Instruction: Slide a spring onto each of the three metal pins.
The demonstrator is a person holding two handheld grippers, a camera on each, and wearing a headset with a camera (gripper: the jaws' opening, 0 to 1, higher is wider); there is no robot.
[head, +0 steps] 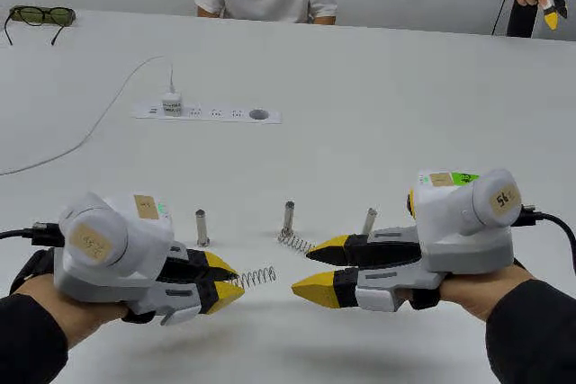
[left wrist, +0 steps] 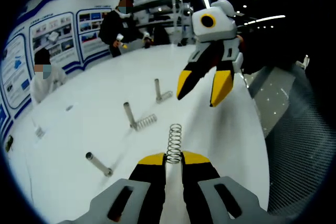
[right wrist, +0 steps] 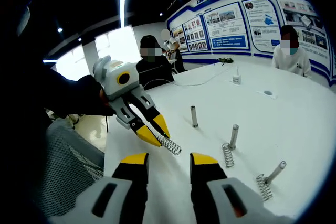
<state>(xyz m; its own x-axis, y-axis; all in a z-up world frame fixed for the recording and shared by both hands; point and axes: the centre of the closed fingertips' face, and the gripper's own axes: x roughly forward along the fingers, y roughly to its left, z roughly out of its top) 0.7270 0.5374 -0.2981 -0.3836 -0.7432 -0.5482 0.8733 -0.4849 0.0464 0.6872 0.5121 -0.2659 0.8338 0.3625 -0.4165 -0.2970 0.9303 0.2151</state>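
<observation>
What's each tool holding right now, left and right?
Left tool: closed on a spring.
Right tool: open, holding nothing.

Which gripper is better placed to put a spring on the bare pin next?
Left. The left gripper is shut on a spring, near the bare pin; the right gripper is open and empty.

pins: dull metal | spring: shiny steel wire | table: matt (smooth)
</observation>
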